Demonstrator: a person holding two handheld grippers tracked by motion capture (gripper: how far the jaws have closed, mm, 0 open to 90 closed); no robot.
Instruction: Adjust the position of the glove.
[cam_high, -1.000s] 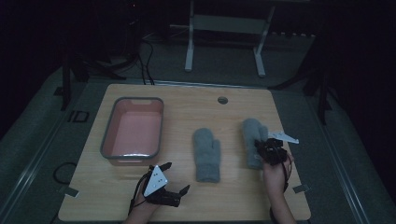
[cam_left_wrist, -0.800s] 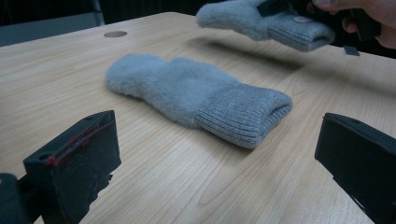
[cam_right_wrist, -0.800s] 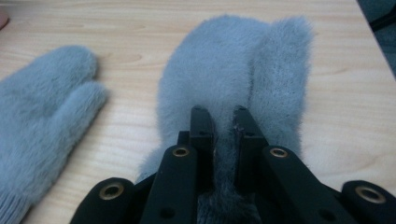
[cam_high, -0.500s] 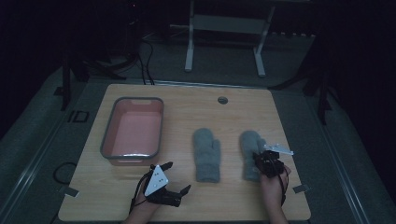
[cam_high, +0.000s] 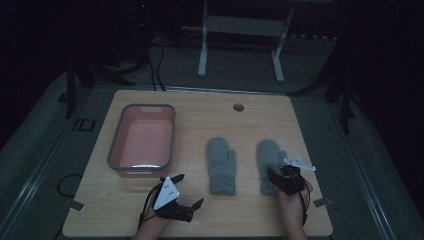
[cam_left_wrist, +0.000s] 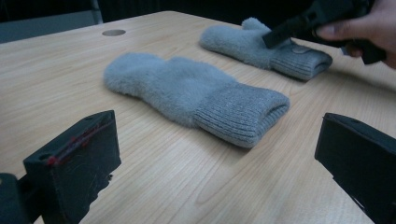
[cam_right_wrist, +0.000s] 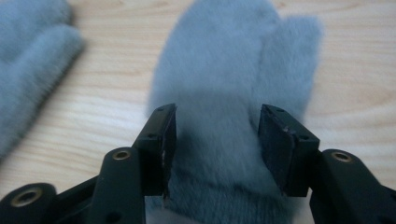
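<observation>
Dim wooden table (cam_high: 200, 107); right tongs (cam_right_wrist: 217, 140) just opening astride right mitten (cam_right_wrist: 233, 70), cuff hidden; left tongs (cam_left_wrist: 219, 154) wide, empty.

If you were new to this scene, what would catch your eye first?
Two grey mittens lie side by side on the wooden table: the left mitten and the right mitten. The right gripper straddles the right one, its jaws just opening. A pink bin sits at the table's left.

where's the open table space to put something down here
Bare wood runs along the far edge around the small round hole, and between the pink tub and the left mitten. The near right is crowded: right mitten under the right gripper.
</observation>
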